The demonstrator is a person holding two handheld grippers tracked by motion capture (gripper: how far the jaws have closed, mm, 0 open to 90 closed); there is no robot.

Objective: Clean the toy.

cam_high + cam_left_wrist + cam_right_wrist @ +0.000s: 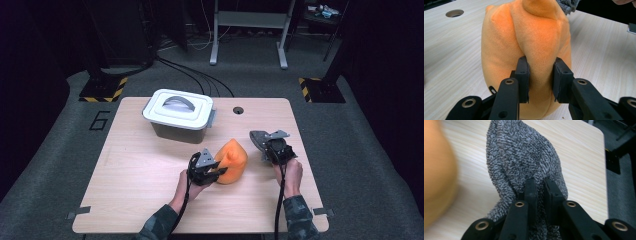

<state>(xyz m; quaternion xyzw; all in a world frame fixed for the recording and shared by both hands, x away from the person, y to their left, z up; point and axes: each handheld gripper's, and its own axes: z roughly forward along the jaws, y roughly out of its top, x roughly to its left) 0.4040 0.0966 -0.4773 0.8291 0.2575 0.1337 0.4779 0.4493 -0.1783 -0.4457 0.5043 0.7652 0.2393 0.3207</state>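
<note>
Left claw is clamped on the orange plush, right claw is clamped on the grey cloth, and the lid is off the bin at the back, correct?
Not quite: the lid is on the bin, as the high view shows. The rest holds: the left claw is clamped on the orange plush, the right claw on the grey cloth.

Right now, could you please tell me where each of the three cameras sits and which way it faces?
High view: above the person's side, facing forward and down on the light wooden table; both forearms and hands show.
Left gripper view: rides the left gripper, facing the soft orange plush cushion it pinches.
Right gripper view: rides the right gripper, facing the grey knitted fabric piece it pinches.
Shared: both gripper views show the cushion and the table.
</note>
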